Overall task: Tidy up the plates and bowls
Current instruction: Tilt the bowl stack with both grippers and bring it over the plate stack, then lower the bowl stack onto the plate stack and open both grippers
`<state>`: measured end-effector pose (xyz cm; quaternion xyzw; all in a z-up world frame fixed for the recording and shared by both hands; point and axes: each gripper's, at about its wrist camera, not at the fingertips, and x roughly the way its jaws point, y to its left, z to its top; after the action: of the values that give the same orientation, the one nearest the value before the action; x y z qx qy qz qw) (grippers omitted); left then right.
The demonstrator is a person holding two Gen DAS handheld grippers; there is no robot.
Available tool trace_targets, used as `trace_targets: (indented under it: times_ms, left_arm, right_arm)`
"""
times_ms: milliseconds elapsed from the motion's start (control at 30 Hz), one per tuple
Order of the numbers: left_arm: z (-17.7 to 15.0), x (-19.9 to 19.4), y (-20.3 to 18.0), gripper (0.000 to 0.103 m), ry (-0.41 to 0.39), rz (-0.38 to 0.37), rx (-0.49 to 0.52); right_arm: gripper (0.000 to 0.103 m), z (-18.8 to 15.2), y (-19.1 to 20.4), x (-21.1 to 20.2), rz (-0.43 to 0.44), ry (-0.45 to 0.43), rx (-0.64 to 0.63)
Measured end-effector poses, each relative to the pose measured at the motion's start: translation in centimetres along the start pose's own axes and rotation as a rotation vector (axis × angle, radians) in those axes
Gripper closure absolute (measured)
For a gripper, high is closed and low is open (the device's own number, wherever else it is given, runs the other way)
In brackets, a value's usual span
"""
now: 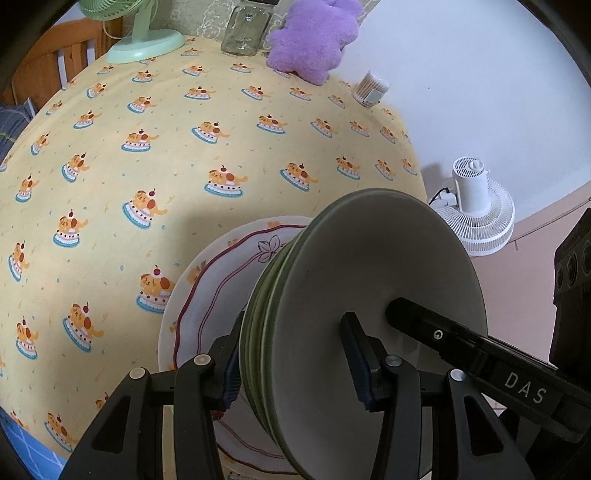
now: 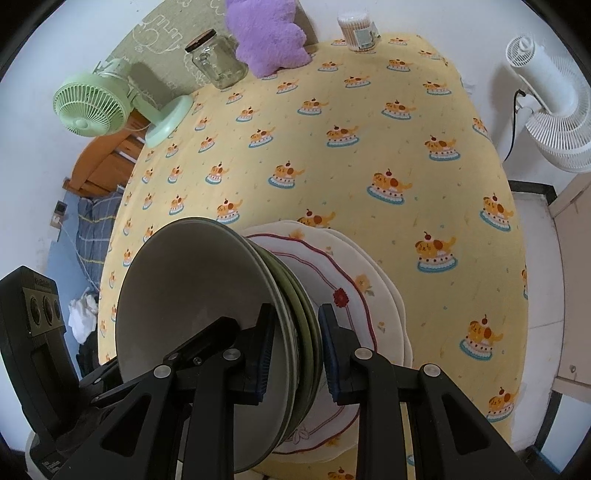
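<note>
Yellow tablecloth (image 1: 184,155) covers the table. Nearest, a stack of green bowls (image 1: 332,314) is clamped at opposite rims by the left gripper (image 1: 295,365) and right gripper (image 2: 295,350), probably to keep it together, just above the flowered plates (image 2: 354,295). Farther back stands a glass jar (image 2: 218,62).

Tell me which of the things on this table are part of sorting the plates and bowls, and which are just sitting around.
Part of the job:
- stack of green bowls, gripped on both sides by the left gripper and right gripper
- floral plates lying under it

Just lying about:
- green desk fan
- glass jar
- purple plush
- cotton swab tub
- white fan beside the table
</note>
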<state>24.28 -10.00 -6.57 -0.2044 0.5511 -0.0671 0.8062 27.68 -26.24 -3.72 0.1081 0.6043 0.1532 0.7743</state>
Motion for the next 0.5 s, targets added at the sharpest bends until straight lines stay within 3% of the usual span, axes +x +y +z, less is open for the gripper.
trace_targets:
  times_ms: [367,500]
  left_arm:
    - [-0.62,-0.15,-0.27,0.054,0.003,0.013,-0.003]
    - [-0.79,-0.60,-0.78,0.051,-0.010,0.061,0.017]
  right_arm:
    - [0.075,-0.74,-0.42,-0.45,0.016,-0.018,0.007]
    - [0.075,-0.99,-0.26,-0.93,0.015,-0.040,-0.014]
